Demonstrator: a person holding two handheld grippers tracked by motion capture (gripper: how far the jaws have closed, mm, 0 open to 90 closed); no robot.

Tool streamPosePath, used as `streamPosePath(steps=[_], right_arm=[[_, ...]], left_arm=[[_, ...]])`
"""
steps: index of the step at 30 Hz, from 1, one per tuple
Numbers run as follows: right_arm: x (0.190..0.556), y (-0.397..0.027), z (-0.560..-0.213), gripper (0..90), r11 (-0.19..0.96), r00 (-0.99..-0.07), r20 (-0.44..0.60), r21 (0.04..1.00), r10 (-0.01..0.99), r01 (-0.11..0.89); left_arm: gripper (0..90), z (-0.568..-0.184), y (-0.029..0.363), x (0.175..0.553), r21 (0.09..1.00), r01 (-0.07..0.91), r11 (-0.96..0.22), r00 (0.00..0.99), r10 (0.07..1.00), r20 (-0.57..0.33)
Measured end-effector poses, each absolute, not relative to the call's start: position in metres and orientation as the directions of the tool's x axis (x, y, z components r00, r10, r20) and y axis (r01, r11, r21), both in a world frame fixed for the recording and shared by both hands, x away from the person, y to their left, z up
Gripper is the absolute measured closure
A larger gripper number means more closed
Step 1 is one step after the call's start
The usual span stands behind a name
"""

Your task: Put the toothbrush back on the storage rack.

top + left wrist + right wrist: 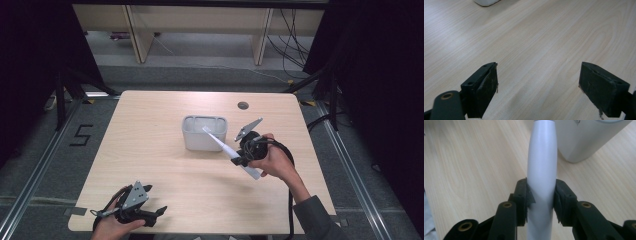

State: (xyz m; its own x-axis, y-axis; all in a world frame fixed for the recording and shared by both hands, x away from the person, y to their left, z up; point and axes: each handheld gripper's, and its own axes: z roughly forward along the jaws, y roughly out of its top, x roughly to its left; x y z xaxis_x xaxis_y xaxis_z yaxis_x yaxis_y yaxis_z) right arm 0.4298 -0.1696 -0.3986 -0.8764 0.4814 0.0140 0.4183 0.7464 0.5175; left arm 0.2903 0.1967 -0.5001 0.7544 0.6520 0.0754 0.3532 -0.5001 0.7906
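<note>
A long white tapered handle [227,148] slants across the table's middle, its thin end pointing up toward the white bin [192,135]. My right gripper [239,156] is shut on this handle [541,170], with the pads pressing both its sides, and holds it lifted off the wood. The bin's wall [584,142] stands just beyond the handle's far end. My left gripper [159,214] rests near the table's front left edge. Its jaws [539,87] stand wide open over bare wood with nothing between them.
The light wooden table [150,150] has a round cable hole [243,105] at the back right. A corner of the white bin [486,2] lies far ahead of the left jaws. Dark floor and rails surround the table.
</note>
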Motion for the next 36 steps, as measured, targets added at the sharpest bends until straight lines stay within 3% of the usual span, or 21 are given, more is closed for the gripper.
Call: streamPosePath(steps=[11,36], right_arm=[[0.452,-0.178,-0.378,66.7,0.566,-0.823,0.018,0.717,0.568,0.406],[0.484,-0.166,-0.360,66.7,0.368,-0.777,0.044,0.863,0.628,0.346]], left_arm=[[15.1,-0.499,0.198,0.291,0.784,0.349,-0.513,0.758,0.646,0.085],[15.1,-0.499,0.197,0.290,0.792,0.356,-0.497,0.753,0.654,0.072]])
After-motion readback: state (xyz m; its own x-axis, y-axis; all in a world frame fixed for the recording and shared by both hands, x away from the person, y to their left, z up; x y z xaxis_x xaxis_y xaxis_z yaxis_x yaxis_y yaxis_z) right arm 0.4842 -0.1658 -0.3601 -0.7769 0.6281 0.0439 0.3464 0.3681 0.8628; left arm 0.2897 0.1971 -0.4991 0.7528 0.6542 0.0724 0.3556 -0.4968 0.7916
